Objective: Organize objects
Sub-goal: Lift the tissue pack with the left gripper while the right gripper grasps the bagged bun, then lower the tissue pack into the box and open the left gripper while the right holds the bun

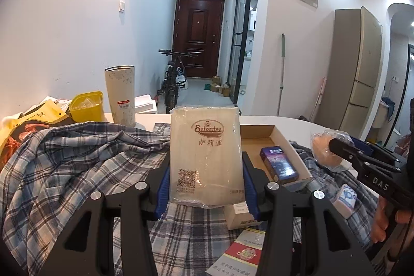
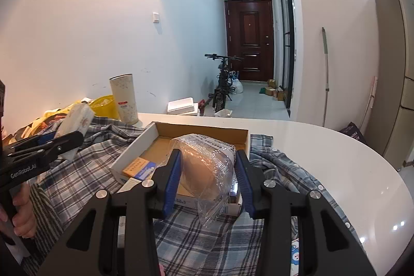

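My left gripper (image 1: 205,186) is shut on a beige Saizeriya napkin pack (image 1: 206,151), held upright above the plaid shirt (image 1: 77,162). My right gripper (image 2: 207,180) is shut on a clear plastic bag with a tan bun inside (image 2: 204,170), held over the shallow cardboard box (image 2: 134,146). That box (image 1: 284,144) in the left wrist view holds a purple cigarette pack (image 1: 278,163). In the right wrist view it holds an orange and blue box (image 2: 139,167). The right gripper and its bag (image 1: 326,149) show at the right of the left view.
A tall cream cylinder (image 1: 120,95) and a yellow tub (image 1: 86,105) stand at the back left. A red cigarette pack (image 1: 240,258), a small white box (image 1: 239,216) and a blue patterned pack (image 1: 345,199) lie on the shirt. The white table edge (image 2: 349,159) curves to the right.
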Demonstrator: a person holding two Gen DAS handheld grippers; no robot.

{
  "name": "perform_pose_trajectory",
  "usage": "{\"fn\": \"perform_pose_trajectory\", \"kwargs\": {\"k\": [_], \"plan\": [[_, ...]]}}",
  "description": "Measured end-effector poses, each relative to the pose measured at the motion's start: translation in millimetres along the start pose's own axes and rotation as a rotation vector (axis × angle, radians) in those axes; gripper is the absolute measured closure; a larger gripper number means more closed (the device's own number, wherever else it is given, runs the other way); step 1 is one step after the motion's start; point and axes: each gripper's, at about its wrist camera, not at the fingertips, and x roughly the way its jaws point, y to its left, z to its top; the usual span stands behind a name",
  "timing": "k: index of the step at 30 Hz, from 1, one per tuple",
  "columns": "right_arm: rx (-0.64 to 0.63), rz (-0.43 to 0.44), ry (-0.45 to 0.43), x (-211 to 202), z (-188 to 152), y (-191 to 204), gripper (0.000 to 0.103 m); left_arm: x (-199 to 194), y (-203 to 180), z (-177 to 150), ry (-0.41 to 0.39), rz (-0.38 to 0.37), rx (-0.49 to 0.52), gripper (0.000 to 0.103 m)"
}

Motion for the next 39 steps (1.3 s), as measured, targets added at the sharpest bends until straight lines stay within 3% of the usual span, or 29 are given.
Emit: {"fn": "perform_pose_trajectory", "kwargs": {"k": [5, 11, 15, 18, 21, 24, 27, 29, 33, 39], "plan": [[0.001, -0.082, -0.027, -2.2, 7.5, -4.3, 0.063, 2.6, -3.2, 12.4, 0.022, -0.004, -0.02, 0.053], [0.008, -0.08, -0.074, -15.6, 54.2, 1.7, 0.063, 12.9, -11.9, 55.0, 0.027, -0.027, 0.009, 0.053], [0.026, -0.072, -0.087, -0.1, 84.4, 0.0, 0.063, 26.1, -15.0, 81.5, -0.031, -0.013, -0.03, 0.053], [0.055, -0.096, -0.099, 25.5, 96.5, -6.0, 0.063, 51.0, -12.9, 95.4, -0.021, -0.029, -0.075, 0.053], [0.088, -0.132, -0.069, 58.3, 91.9, -16.5, 0.063, 86.4, -14.3, 96.3, 0.035, -0.069, -0.056, 0.053], [0.128, -0.105, -0.021, 83.6, 73.3, -26.3, 0.063, 123.7, -15.9, 81.5, 0.116, -0.061, -0.005, 0.053], [0.097, -0.118, 0.048, 102.0, 55.4, -31.7, 0.063, 154.5, -15.9, 58.2, 0.188, 0.018, 0.031, 0.053], [0.12, -0.127, 0.07, 106.6, 48.1, -40.4, 0.063, 172.8, -14.7, 46.3, 0.265, 0.031, 0.051, 0.053], [0.132, -0.12, 0.093, 112.2, 43.6, -49.0, 0.063, 195.7, -5.9, 29.9, 0.366, 0.016, 0.017, 0.053], [0.114, -0.115, 0.109, 117.1, 41.2, -46.0, 0.063, 209.1, -0.4, 18.4, 0.426, 0.054, 0.008, 0.053]]}}
